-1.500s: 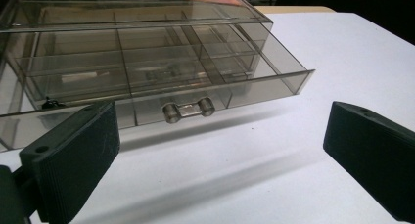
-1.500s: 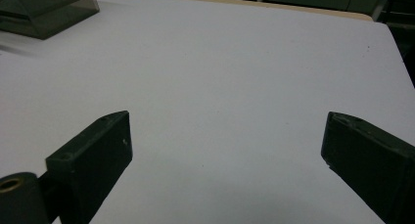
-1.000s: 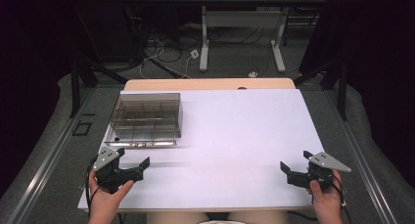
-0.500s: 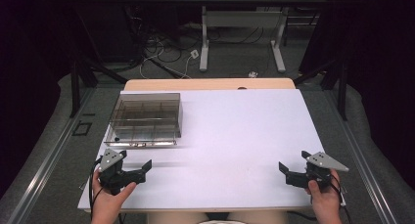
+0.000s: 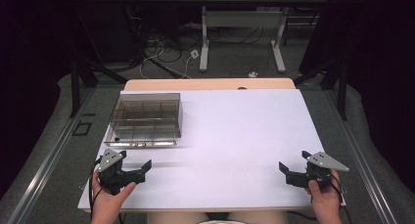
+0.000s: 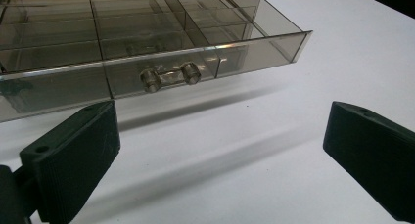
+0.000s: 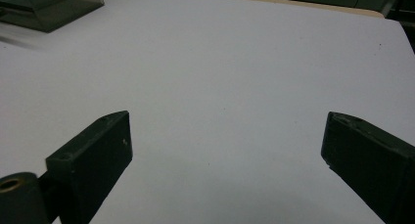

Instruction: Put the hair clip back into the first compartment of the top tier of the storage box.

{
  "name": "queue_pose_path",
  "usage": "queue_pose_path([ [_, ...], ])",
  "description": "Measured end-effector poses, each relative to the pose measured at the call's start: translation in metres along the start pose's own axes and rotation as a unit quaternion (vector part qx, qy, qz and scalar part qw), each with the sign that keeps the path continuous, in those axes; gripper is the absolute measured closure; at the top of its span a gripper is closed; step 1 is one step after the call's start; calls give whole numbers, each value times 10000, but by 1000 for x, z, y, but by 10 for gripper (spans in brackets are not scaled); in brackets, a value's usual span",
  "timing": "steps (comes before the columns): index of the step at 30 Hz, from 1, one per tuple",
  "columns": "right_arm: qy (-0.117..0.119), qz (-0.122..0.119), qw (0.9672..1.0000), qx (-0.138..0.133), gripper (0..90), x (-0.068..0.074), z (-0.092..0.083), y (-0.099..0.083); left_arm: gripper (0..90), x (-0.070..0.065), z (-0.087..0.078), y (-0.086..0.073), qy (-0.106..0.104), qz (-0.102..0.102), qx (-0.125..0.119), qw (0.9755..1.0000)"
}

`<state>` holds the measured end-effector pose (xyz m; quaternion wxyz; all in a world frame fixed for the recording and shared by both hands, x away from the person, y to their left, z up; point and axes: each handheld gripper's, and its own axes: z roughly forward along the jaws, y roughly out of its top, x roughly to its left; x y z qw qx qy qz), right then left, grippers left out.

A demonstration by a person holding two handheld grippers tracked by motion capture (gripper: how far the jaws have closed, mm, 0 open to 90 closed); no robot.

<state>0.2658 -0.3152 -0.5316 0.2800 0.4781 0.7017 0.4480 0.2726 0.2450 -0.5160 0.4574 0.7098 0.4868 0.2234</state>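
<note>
1. Because the clear box (image 5: pixel 145 120) sits near the left edge of the table (image 5: pixel 235 136), toward its far side, the left gripper (image 5: pixel 139 168) is the natural one to work it; that gripper rests low at the near left corner, just short of the box and not touching it.
2. The left gripper's jaws stand wide apart and hold nothing. In the left gripper view they frame the box's front wall, where a small handle (image 6: pixel 170 78) with two round studs sticks out, which suggests, as I judge it, a line-up for gripping that handle.
3. The box has many small compartments (image 6: pixel 147 18) behind the front wall; whether anything lies in them I cannot tell.
4. The right gripper (image 5: pixel 292 173) waits at the near right corner of the table, well apart from the box, jaws also wide and empty, over bare table top, probably kept clear until it is needed.
</note>
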Motion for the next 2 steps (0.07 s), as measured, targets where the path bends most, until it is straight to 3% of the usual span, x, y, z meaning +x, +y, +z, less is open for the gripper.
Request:
queue_pose_path([
  [2, 1, -2, 10000, -35, 45, 0, 1, 0, 7, 0, 0, 0, 0, -4, -9, 10000],
])
